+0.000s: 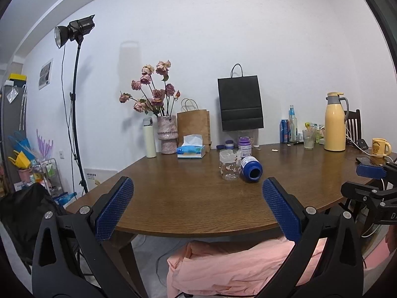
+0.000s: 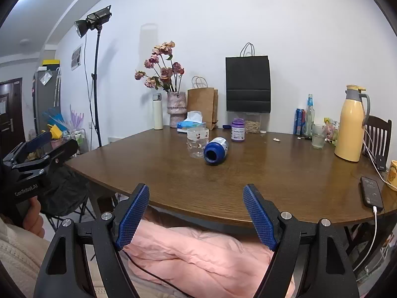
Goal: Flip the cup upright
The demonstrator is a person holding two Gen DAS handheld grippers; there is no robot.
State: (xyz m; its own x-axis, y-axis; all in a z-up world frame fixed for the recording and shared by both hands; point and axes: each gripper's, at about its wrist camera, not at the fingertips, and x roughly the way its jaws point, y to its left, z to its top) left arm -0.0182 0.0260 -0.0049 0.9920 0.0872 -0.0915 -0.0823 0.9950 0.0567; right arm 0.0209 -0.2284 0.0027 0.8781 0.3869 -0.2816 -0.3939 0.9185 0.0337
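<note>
A clear glass cup (image 1: pixel 229 165) with small cartoon prints stands on the brown wooden table (image 1: pixel 173 198); which end is up I cannot tell. It also shows in the right wrist view (image 2: pixel 197 142). A blue bottle (image 1: pixel 251 168) lies on its side touching it, mouth toward me, also in the right wrist view (image 2: pixel 215 151). My left gripper (image 1: pixel 198 198) is open and empty, short of the table's near edge. My right gripper (image 2: pixel 196 206) is open and empty, also near the front edge. The right gripper shows at the far right of the left wrist view (image 1: pixel 367 181).
At the back stand a flower vase (image 1: pixel 168 137), tissue box (image 1: pixel 191 150), white flask (image 1: pixel 150 140), paper bags (image 1: pixel 240 103), purple jar (image 1: pixel 245 146), yellow jug (image 1: pixel 335 121), bottles and a glass. A phone (image 2: pixel 371 192) on a cable lies at right. Pink cloth (image 2: pixel 198 255) lies below the table.
</note>
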